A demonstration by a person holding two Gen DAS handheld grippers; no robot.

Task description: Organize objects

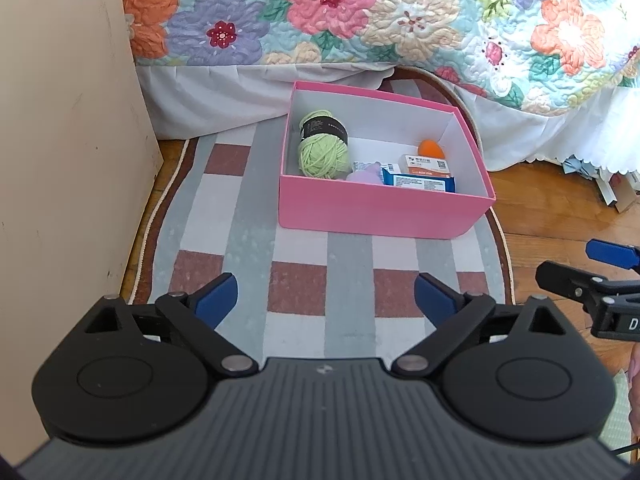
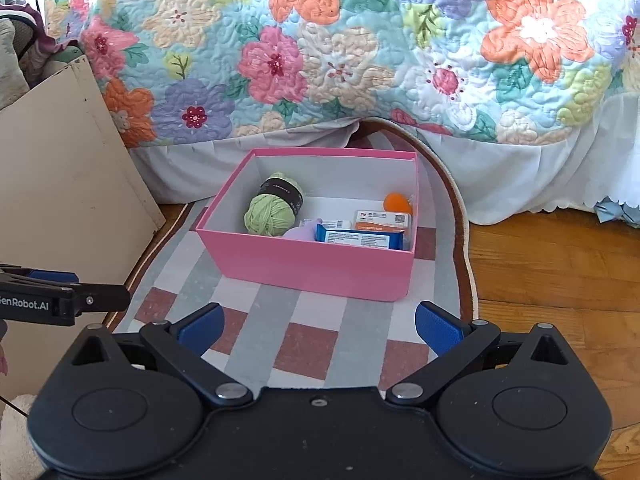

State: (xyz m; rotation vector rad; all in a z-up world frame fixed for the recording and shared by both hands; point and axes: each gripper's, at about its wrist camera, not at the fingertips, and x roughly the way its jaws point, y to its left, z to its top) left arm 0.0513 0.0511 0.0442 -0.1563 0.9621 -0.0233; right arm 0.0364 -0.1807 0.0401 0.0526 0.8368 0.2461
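Observation:
A pink box (image 1: pixel 380 214) (image 2: pixel 312 268) stands on a checked rug in front of the bed. Inside lie a green yarn ball (image 1: pixel 322 146) (image 2: pixel 274 210), a purple soft thing (image 1: pixel 364 174) (image 2: pixel 300 234), a blue packet (image 1: pixel 420 182) (image 2: pixel 360 239), a white and orange carton (image 1: pixel 426 165) (image 2: pixel 384 220) and an orange egg-shaped thing (image 1: pixel 432 147) (image 2: pixel 397 202). My left gripper (image 1: pixel 326 300) is open and empty above the rug, short of the box. My right gripper (image 2: pixel 318 326) is open and empty, also short of the box. Each gripper shows at the edge of the other's view.
A beige cabinet panel (image 1: pixel 68 140) (image 2: pixel 68 184) stands at the left of the rug (image 1: pixel 256 216) (image 2: pixel 320 340). A floral quilt (image 1: pixel 360 12) (image 2: pixel 340 48) hangs off the bed behind the box. Wooden floor (image 2: pixel 552 272) lies at the right, with papers (image 1: pixel 612 184) under the bed's edge.

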